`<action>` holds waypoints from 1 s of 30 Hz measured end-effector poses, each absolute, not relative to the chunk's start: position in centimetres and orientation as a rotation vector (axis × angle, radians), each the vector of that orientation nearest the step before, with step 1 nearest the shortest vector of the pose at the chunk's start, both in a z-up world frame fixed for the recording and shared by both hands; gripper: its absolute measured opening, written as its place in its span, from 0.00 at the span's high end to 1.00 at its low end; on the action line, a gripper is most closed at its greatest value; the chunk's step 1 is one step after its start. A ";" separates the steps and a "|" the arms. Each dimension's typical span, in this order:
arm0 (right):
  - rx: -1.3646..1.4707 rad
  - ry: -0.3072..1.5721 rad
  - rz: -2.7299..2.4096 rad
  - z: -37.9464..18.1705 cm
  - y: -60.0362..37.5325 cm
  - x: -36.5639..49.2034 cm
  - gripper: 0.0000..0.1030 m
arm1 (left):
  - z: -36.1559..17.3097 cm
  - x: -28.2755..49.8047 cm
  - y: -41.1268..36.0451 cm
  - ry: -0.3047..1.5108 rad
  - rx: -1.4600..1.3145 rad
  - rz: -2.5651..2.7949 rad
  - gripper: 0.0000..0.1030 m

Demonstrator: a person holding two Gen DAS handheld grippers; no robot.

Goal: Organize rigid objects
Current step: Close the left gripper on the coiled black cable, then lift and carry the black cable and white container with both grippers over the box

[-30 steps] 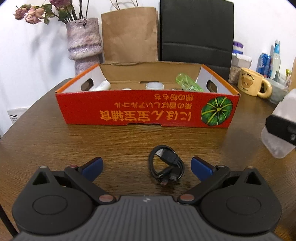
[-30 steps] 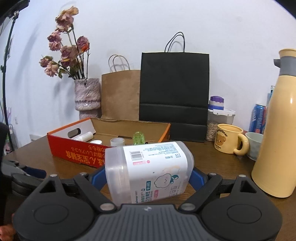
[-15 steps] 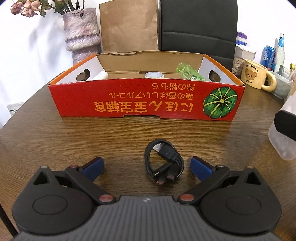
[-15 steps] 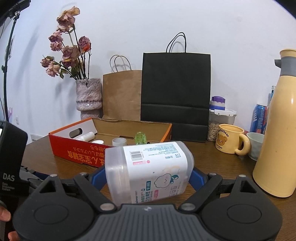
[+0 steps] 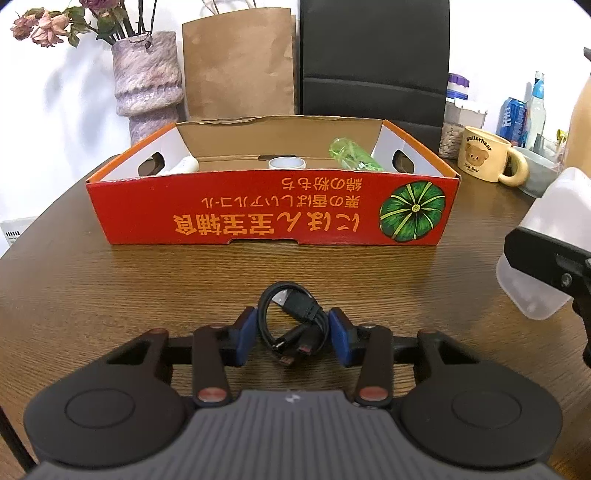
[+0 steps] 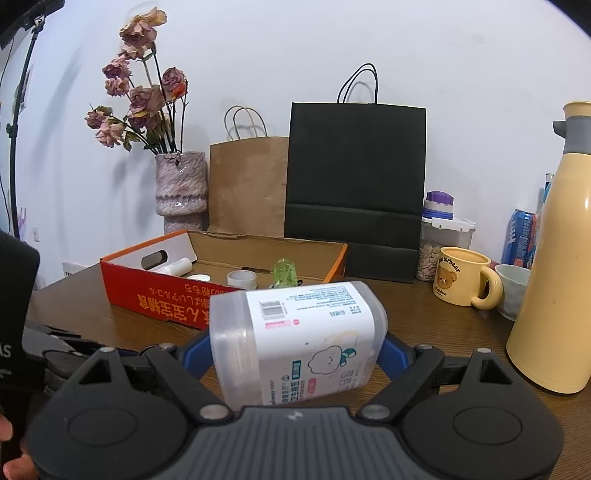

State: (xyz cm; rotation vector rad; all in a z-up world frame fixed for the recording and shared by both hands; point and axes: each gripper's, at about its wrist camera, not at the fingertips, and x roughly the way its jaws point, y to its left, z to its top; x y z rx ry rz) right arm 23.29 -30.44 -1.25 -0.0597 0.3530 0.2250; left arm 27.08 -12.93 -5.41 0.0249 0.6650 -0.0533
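The red box serves as landmark. Its near wall hides the lower parts of what lies inside: only the top of a white roll, the upper part of a green bottle and the end of a white tube show above it. In the right wrist view, a plastic container covers the box's right near corner. Behind the box, the black bag and the dried flowers are cut off by the top edge of the left wrist view. Right of the box, a yellow flask is cropped by the picture's edge, and the small print on the container is too fine to read.
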 end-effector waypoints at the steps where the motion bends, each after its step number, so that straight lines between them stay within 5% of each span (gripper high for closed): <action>1: -0.059 0.353 0.225 -1.2 -30.4 23.3 0.14 | -5.4 27.1 -12.9 0.664 0.024 -0.051 0.59; 30: -0.036 0.303 0.221 0.0 -28.4 21.7 0.14 | -1.2 23.8 -10.6 0.530 -0.023 -0.068 0.62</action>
